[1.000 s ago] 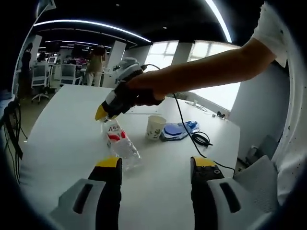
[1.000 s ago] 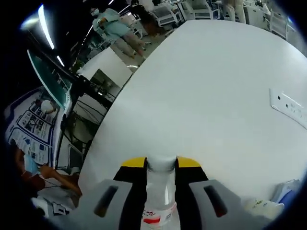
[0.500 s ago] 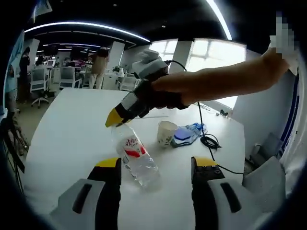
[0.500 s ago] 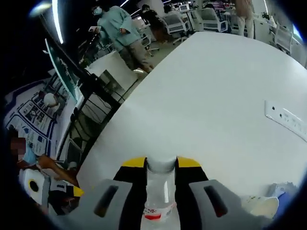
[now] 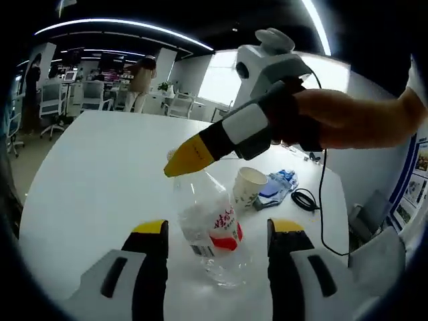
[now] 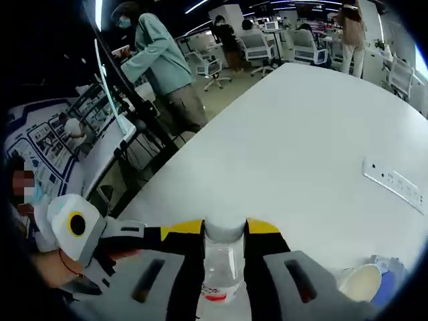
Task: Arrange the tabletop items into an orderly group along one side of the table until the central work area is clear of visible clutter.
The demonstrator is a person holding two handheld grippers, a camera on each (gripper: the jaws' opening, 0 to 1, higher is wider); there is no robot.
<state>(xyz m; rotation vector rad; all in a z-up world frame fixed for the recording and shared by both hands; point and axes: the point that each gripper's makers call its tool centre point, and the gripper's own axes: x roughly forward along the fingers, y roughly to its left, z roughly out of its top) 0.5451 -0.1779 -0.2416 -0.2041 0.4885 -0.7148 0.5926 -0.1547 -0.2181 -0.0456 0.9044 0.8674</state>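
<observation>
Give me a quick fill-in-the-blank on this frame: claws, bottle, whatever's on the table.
1. The right claw is shut on the plastic bottle at its ____.
2. The left claw stands ____, one jaw on each side of the bottle.
3. The paper cup stands next to a ____ cloth.

Missing words: neck; open; blue

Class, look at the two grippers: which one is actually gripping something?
The right gripper, shut on the clear plastic bottle; the left gripper stands open around it.
</observation>
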